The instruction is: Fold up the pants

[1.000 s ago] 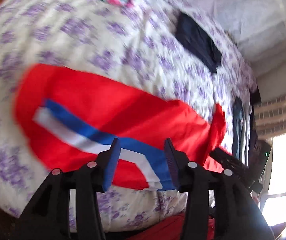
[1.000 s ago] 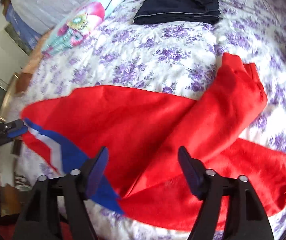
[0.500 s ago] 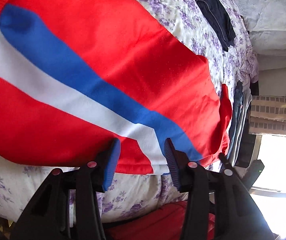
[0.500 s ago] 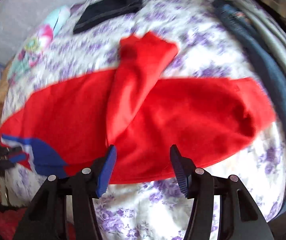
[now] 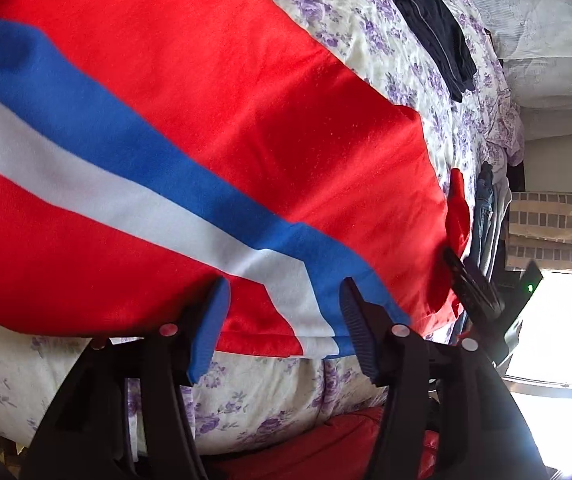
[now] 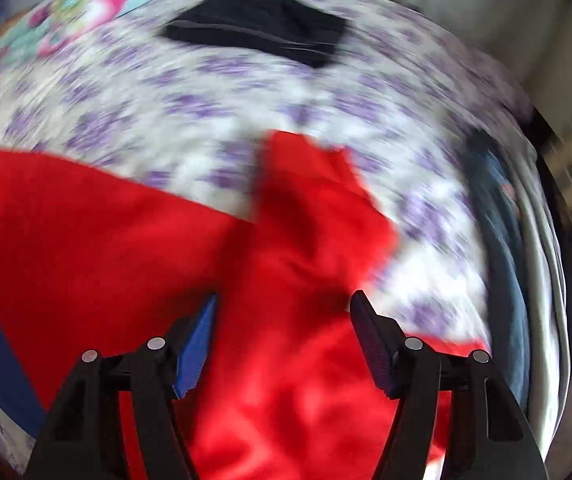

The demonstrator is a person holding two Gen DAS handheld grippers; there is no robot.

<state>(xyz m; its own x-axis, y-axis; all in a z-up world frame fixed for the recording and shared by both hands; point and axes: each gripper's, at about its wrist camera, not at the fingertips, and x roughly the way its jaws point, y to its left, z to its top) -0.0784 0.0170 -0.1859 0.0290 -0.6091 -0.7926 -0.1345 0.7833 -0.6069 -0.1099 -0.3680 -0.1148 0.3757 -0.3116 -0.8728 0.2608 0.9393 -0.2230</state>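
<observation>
Red pants [image 5: 206, 92] with a blue and a white side stripe lie spread on the floral bedspread [image 5: 246, 396]. My left gripper [image 5: 284, 316] hovers low over their near hem at the striped end. Its jaws are opening, the hem lies between the fingers, and the pads stand apart from it. In the blurred right wrist view, one red leg [image 6: 317, 200] lies folded over the rest of the pants. My right gripper [image 6: 284, 328] sits above the red cloth beside that fold, jaws opening, with cloth below them and none pinched.
A folded dark navy garment [image 5: 433, 20] [image 6: 258, 32] lies at the far side of the bed. A colourful pillow [image 6: 78, 16] is at the far left. Jeans and pale clothes [image 6: 517, 264] lie along the bed's right edge, near a bright window [image 5: 557, 320].
The left gripper dropped close to the striped hem, then stayed there while its jaws widened. The right gripper swung right along the pants toward the folded leg; its jaws narrowed, then widened.
</observation>
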